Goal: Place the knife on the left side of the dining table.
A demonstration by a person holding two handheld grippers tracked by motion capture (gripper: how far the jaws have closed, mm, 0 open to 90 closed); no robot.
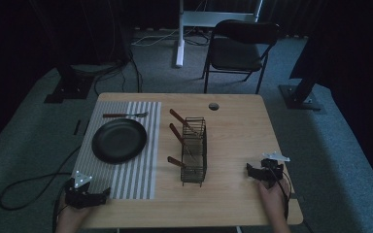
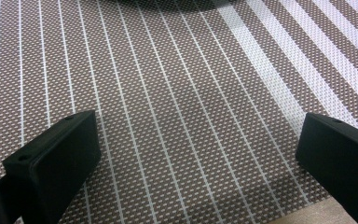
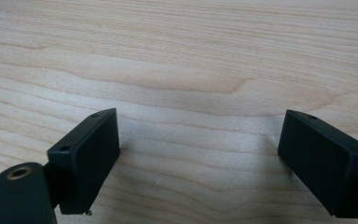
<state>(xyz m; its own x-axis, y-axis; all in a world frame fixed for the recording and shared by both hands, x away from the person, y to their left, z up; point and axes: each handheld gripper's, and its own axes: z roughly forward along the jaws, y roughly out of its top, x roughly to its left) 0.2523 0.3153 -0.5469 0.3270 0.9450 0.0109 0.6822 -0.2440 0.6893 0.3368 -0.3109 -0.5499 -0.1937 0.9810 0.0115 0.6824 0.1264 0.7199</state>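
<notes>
Cutlery rack (image 1: pixel 194 150) is lying nearer right gripper (image 1: pixel 250 171), forward-left of its wide jaws; left gripper (image 1: pixel 102 194) is resting wide, empty

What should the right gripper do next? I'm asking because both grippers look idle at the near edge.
Probably carry the right gripper forward and left toward the wire rack, aiming at the nearest wooden handle. Its jaws stand wide open over bare table with nothing between them, and three handles stick out of the rack. The left gripper, also open, sits over the striped placemat.
</notes>
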